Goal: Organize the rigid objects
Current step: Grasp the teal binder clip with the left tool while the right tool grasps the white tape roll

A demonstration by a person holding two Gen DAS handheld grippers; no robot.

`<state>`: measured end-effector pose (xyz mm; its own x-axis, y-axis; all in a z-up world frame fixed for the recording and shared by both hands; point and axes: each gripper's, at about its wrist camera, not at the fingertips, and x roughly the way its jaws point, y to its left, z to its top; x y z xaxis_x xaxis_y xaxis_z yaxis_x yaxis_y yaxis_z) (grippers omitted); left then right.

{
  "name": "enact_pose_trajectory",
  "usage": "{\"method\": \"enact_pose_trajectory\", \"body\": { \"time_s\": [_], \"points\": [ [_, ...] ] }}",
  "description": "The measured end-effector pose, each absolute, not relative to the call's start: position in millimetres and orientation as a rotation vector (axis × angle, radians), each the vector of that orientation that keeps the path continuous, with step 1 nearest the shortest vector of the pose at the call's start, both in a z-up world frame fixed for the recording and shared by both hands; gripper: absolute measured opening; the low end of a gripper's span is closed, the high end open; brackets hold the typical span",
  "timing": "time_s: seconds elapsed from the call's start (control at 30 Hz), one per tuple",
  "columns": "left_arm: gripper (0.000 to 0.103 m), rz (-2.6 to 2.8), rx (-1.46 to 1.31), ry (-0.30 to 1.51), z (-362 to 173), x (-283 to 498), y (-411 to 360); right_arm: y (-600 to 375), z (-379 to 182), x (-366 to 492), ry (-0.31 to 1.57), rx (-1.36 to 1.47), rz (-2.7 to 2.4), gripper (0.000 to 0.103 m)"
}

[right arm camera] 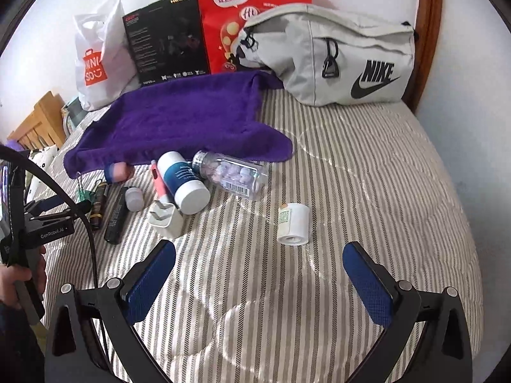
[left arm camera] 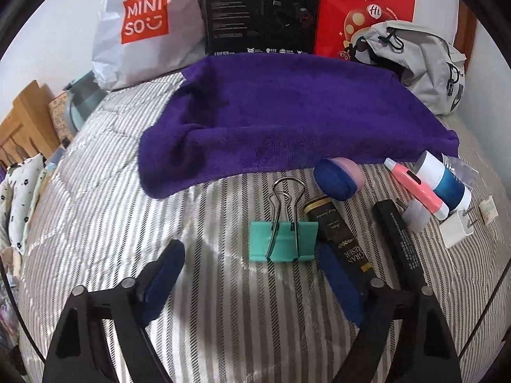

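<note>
The left gripper (left arm camera: 252, 274) hangs low over the grey striped bed cover (left arm camera: 207, 319), and its jaws are spread wide with nothing between them. The right gripper (right arm camera: 258, 271) is the same: wide apart and empty.

I will use the big purple fluffy towel (left arm camera: 287, 111) as my marker. Nearest the left gripper, in front of the towel, lies a mint green metal binder clip (left arm camera: 283, 242) with its silver wire handles pointing at the towel. It looks stiff and light, so the flat green body is the best place to pinch; the thin wires could slip. Touching its right side is a black and gold tube (left arm camera: 338, 239), then a long black box (left arm camera: 399, 242).

In front of the towel's right corner lie a pink and white pen-shaped thing (left arm camera: 415, 188), a blue and white bottle (right arm camera: 183, 183), a white plug (right arm camera: 164, 218) and a clear plastic jar of purple sweets (right arm camera: 233, 175). The jar looks smooth and may roll.

A small white pill bottle (right arm camera: 293, 223) lies alone, well apart from the towel and closest to the right gripper. It looks light and hard; grab across its round sides.

Behind the towel stands a grey cloth bag (right arm camera: 335, 54).
</note>
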<state>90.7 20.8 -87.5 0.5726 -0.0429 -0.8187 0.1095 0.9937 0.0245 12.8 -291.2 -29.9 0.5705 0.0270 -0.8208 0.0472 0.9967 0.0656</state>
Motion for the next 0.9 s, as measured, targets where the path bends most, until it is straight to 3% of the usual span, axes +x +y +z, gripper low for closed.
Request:
{"method": "enact_pose_trajectory", "body": {
  "time_s": [0.17,0.27,0.33,0.6,0.67,0.73,0.9],
  "points": [
    [0.069,-0.116,0.069,0.949,-89.5,96.1,20.8,-297.1,-41.3,22.4,1.003,0.098,-0.015,0.103],
    [0.058,-0.133,0.074,0.944,-88.4,97.4,18.0,-300.2,-43.8,25.8,1.008,0.106,-0.019,0.103],
    [0.041,-0.149,0.083,0.939,-87.3,97.2,14.9,-303.9,-44.4,29.4,1.006,0.116,-0.020,0.103],
    [0.041,-0.144,0.087,0.938,-87.2,97.4,12.0,-319.4,-57.1,45.9,1.025,0.098,-0.060,0.102],
    [0.041,-0.144,0.088,0.943,-86.9,98.7,12.0,-321.6,-64.2,50.7,1.034,0.100,-0.057,0.097],
    [0.041,-0.146,0.088,0.944,-86.9,99.4,12.5,-321.7,-71.0,54.6,1.031,0.092,-0.049,0.078],
    [0.041,-0.148,0.090,0.947,-87.0,100.7,12.6,-317.8,-81.5,57.7,1.038,0.061,-0.041,0.061]
  ]
}}
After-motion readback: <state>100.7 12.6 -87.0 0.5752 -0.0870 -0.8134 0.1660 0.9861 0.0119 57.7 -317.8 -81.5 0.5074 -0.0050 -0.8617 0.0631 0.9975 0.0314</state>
